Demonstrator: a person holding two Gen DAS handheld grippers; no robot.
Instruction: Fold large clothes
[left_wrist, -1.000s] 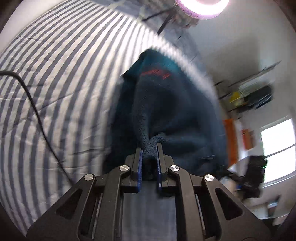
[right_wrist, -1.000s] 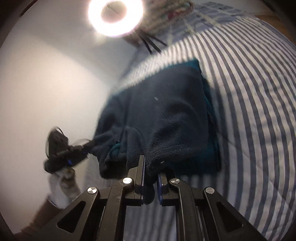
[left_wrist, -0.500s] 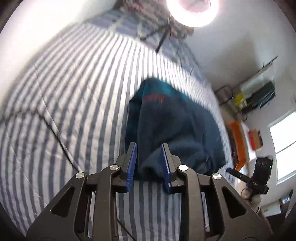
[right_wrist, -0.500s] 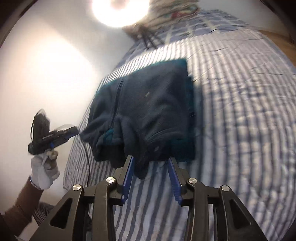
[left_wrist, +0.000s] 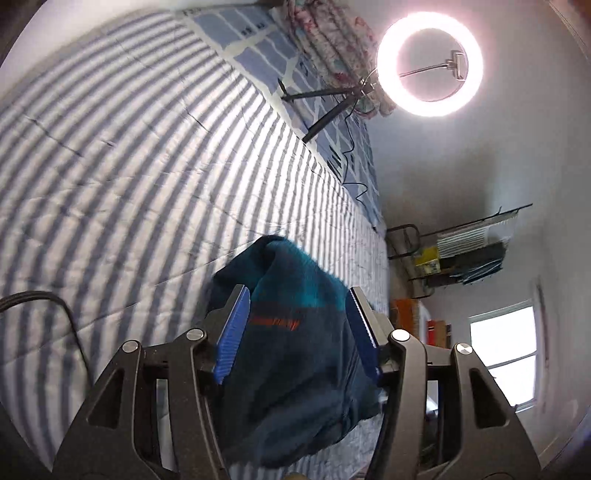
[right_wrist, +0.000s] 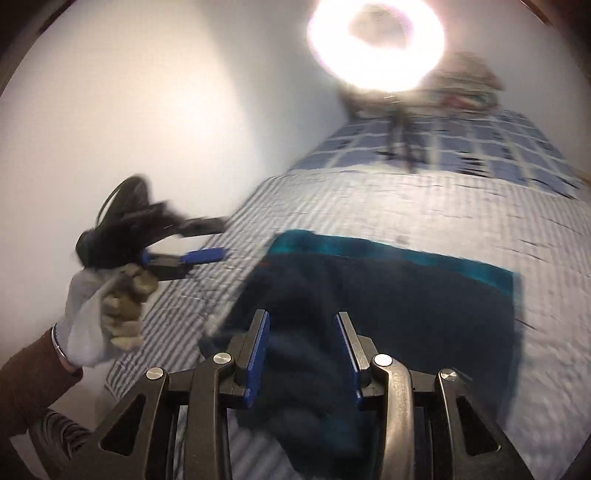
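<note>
One garment: dark navy fleece (left_wrist: 295, 354) with a teal band along one edge and small red-orange lettering, folded into a rough rectangle, lying on the striped bedspread (left_wrist: 129, 177). Near edge bunched and uneven in the right wrist view (right_wrist: 388, 302), far teal edge straight.

Two grippers. Left gripper (left_wrist: 299, 328): jaws opening, blue pads well apart, fleece visible in the gap but below the pads, not pinched. Same left gripper seen from the right wrist camera (right_wrist: 207, 240) hanging over the bed's left side, clear of the fleece, held in one gloved hand (right_wrist: 107, 310) with a brown sleeve behind it. Right gripper (right_wrist: 303, 343): blue pads apart, holding nothing, fleece lying under the gap, no contact visible. Right wrist view motion-blurred, so fine detail of the fold edge unreadable.

One ring light (left_wrist: 430, 64), lit, on one small tripod (left_wrist: 325, 103) standing on a blue checked sheet (left_wrist: 269, 48) at the far end of the bed. One floral bundle of fabric (left_wrist: 332, 44) just behind the tripod. One black cable (left_wrist: 48, 306) trailing across the stripes at the left. One window (left_wrist: 506, 354) and one wall rack (left_wrist: 465, 251) at the right of the room.
</note>
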